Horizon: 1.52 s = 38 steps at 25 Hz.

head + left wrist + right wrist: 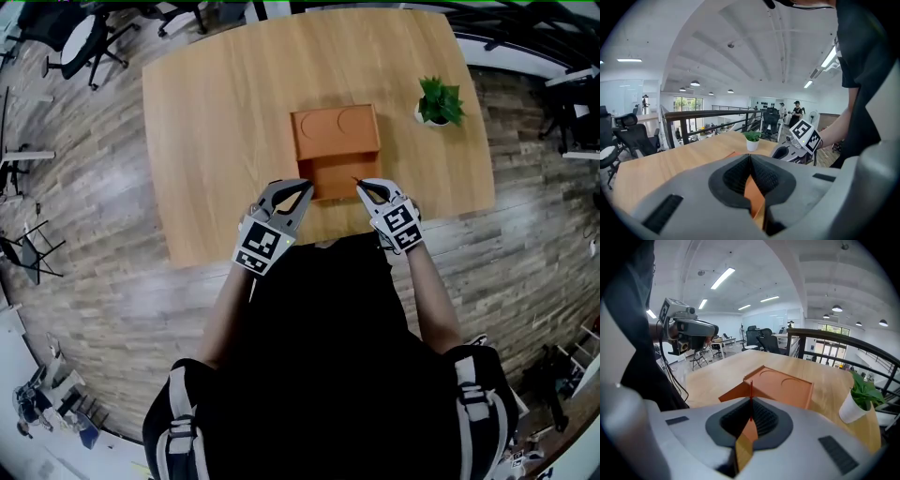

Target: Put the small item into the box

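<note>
An orange box point(336, 131) with two round dents in its lid lies in the middle of the wooden table point(216, 112); its near part hangs open toward me. My left gripper point(305, 187) sits at the box's near left corner, its jaws shut with an orange flap point(754, 197) wedged between the pads. My right gripper point(360, 184) is at the near right corner, shut on a thin orange flap point(751, 390) whose edge sticks up past the tips. The box point(785, 387) shows just beyond. No small item is visible in any view.
A small potted plant point(439, 101) in a white pot stands on the table right of the box. Office chairs point(89, 42) stand on the floor at the far left. I stand against the table's near edge.
</note>
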Each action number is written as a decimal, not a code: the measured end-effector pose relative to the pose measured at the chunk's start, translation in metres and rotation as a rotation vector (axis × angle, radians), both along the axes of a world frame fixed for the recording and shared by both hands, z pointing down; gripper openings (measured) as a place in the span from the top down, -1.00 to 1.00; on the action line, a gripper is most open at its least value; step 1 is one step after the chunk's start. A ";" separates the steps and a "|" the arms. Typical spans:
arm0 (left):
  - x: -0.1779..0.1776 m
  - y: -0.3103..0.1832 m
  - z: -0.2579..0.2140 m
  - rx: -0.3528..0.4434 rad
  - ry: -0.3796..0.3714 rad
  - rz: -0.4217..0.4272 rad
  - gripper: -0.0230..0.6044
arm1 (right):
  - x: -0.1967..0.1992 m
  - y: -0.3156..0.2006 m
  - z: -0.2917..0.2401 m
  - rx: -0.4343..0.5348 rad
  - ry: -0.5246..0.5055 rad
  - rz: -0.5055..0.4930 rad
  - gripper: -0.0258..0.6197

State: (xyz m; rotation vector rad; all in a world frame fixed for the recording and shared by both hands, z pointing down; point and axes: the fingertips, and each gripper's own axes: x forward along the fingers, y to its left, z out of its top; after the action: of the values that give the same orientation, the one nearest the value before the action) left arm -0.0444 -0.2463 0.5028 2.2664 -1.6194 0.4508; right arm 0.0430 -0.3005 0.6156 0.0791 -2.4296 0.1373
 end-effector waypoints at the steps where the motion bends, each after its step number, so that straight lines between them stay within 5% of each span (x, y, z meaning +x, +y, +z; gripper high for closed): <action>1: -0.002 0.002 0.000 0.003 0.000 -0.014 0.85 | -0.002 0.000 0.004 -0.011 0.006 -0.009 0.82; 23: -0.043 0.056 0.001 -0.014 -0.005 -0.243 0.85 | -0.049 0.017 0.093 -0.093 0.194 -0.221 0.82; 38: -0.047 0.073 0.003 -0.024 -0.018 -0.281 0.85 | -0.067 0.028 0.129 -0.077 0.303 -0.312 0.82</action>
State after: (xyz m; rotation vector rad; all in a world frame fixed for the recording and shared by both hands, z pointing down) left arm -0.0912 -0.1733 0.5054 1.9804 -1.8929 0.4175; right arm -0.0236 -0.2721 0.7447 -0.2925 -2.1015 0.0712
